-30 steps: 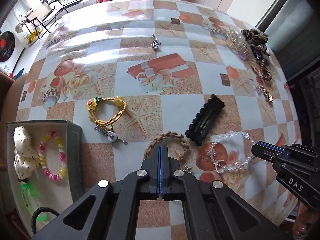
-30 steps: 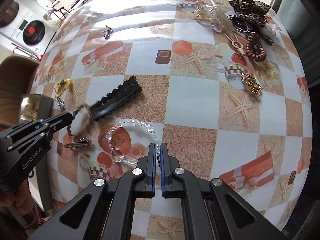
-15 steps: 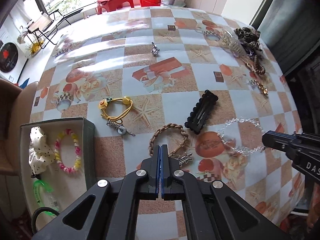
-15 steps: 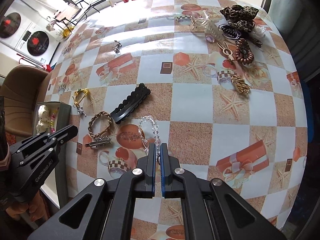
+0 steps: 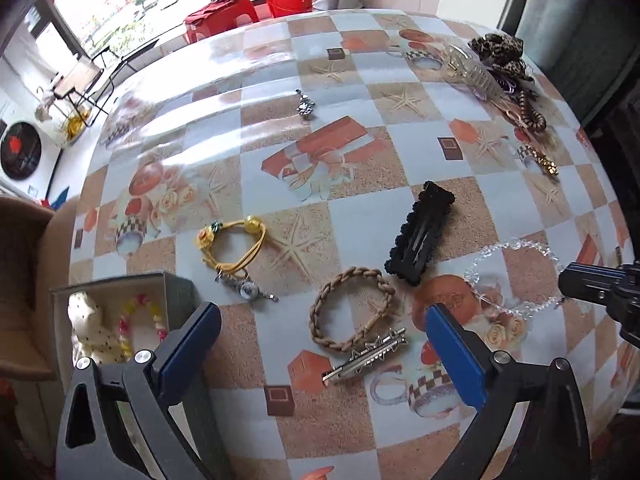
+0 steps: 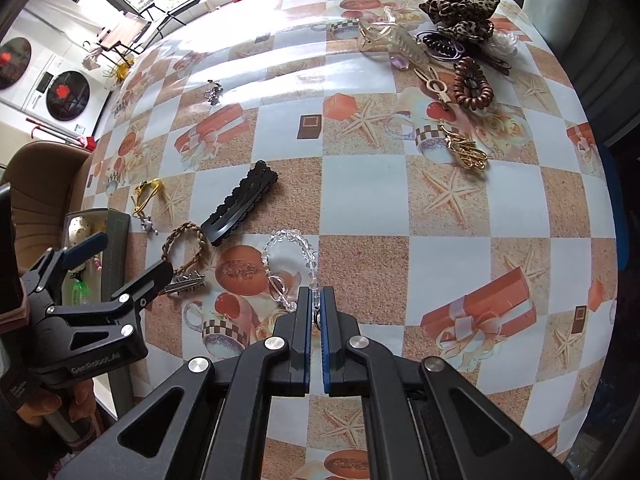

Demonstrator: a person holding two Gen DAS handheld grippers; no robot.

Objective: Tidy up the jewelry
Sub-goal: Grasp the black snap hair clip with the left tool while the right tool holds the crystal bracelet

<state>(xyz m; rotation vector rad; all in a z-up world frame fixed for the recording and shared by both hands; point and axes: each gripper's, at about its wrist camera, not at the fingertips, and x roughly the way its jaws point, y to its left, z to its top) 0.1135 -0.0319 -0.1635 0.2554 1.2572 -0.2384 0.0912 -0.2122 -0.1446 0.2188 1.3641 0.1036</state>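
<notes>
Braided bracelet [image 5: 350,309] lies between box [image 5: 176,292] and bead bracelet [image 5: 516,276].

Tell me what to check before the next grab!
1. Left gripper jaws opening, nothing between them: ok.
2. Braided bracelet and silver star clip lie on the table beyond those jaws, touching each other: not ok for grabbing one alone.
3. Right gripper shut on the clear bead bracelet: ok.
4. Bead bracelet fully lifted off the table: cannot tell.
5. Box open, with room: ok.
</notes>
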